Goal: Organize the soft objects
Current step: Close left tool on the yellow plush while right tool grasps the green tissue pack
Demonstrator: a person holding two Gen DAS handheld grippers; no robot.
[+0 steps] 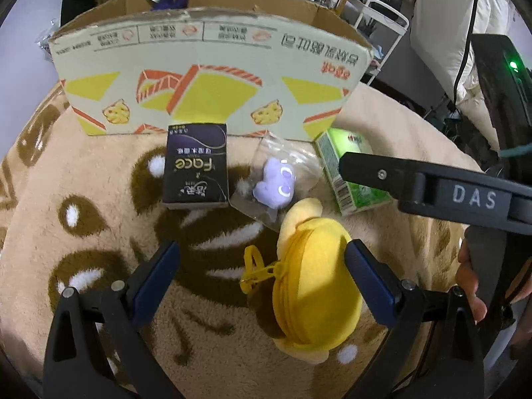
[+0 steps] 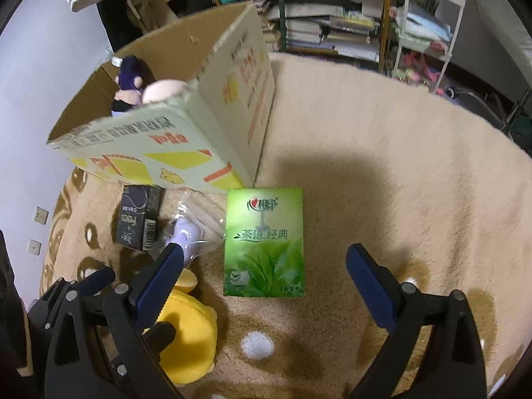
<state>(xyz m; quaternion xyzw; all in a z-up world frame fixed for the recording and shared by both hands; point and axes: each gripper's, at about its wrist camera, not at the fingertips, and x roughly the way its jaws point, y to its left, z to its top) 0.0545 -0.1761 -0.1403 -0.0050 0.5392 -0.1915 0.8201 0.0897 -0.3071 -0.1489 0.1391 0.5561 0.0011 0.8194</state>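
The left claw (image 1: 262, 267) is spread wide around the yellow plush pouch (image 1: 311, 282), its right pad touching the pouch, apparently lining up a grasp. The right claw (image 2: 264, 272), also released, hovers over the green tissue pack (image 2: 264, 242). On the blanket (image 2: 382, 166), the cardboard box (image 1: 212, 76) stands at twelve o'clock. Only the right view reveals plush toys (image 2: 128, 81) already inside; only the left shows the bagged purple toy (image 1: 274, 184) clearly.

Dim indoor light, soft shadows, fisheye-bent edges
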